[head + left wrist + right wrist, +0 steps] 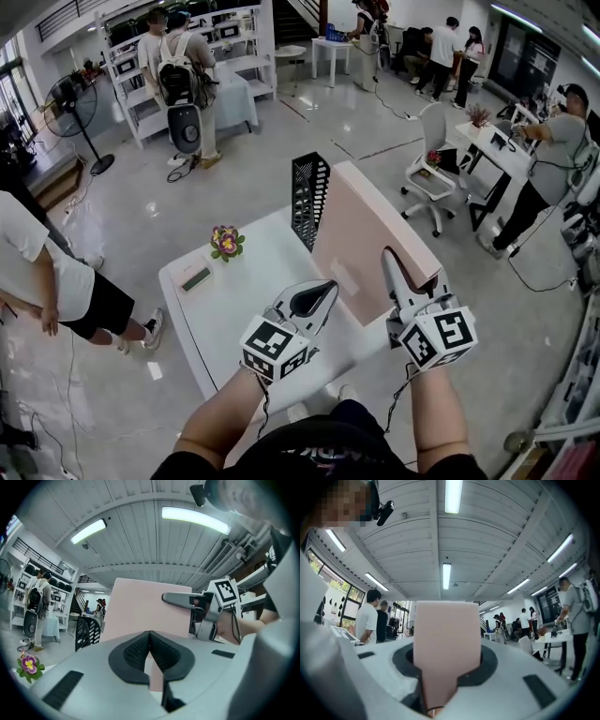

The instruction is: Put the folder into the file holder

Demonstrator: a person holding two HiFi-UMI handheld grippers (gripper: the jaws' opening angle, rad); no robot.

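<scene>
Black mesh file holder (308,197) stands upright near the far edge of the white table (234,314); the mesh is too dark to tell what is in it. Pink folder (367,232) is not in it: it is held up on edge and tilted, just right of the holder, with its far corner close to the holder's side. Can't tell if the folder's lower edge touches the table. Right gripper (389,259) pinches the folder at its near right edge, and its own view shows the pink slab filling the gap between the jaws. Left gripper (330,287) has its jaws pressed together on nothing and sits beside the folder's lower left part, with the pink face showing beyond the tips in its own view. Each gripper's cube bears black-and-white square markers. A faint pale rectangle is on the folder face, not legible. Also on the table: a small flower pot (226,242) with purple and yellow blooms, and a small flat grey item (196,277) near it, print unreadable.
</scene>
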